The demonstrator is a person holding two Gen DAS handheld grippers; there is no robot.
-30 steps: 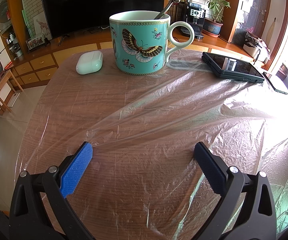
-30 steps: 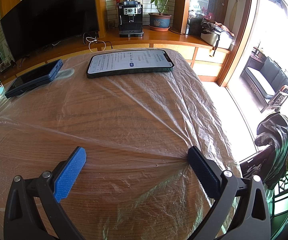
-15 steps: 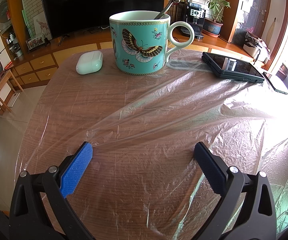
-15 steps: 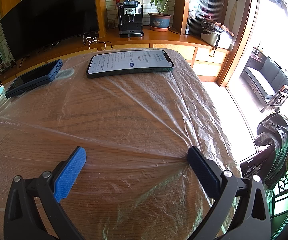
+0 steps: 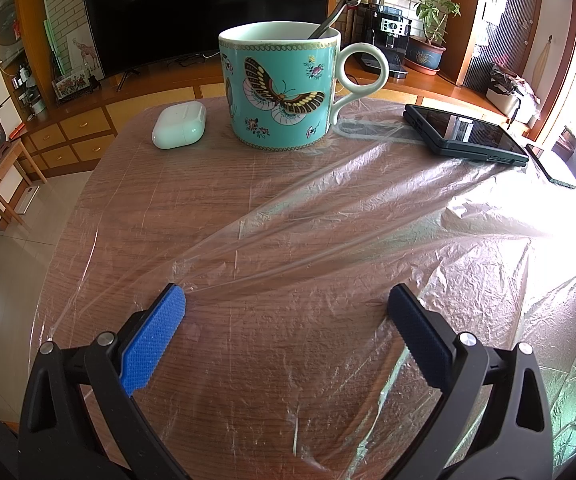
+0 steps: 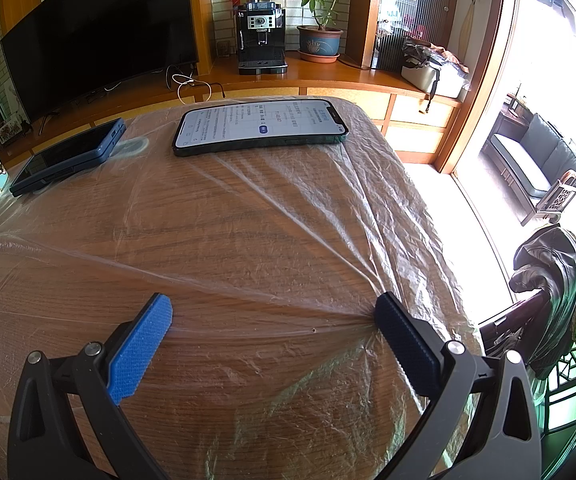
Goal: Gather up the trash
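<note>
A thin clear plastic sheet (image 5: pixel 327 216) lies crinkled over the whole wooden table top; it also shows in the right wrist view (image 6: pixel 288 216). My left gripper (image 5: pixel 286 304) is open, both blue pads resting on the sheet near the table's front left. My right gripper (image 6: pixel 274 312) is open, pads on the sheet near the front right edge. Creases in the plastic fan out from the fingertips. Neither gripper holds anything.
A teal butterfly mug (image 5: pixel 280 88) with a spoon, a white earbud case (image 5: pixel 178 125) and a dark device (image 5: pixel 463 134) stand on the plastic at the back. A lit phone (image 6: pixel 262 128) lies at the far right. The table edge (image 6: pixel 427 200) drops off on the right.
</note>
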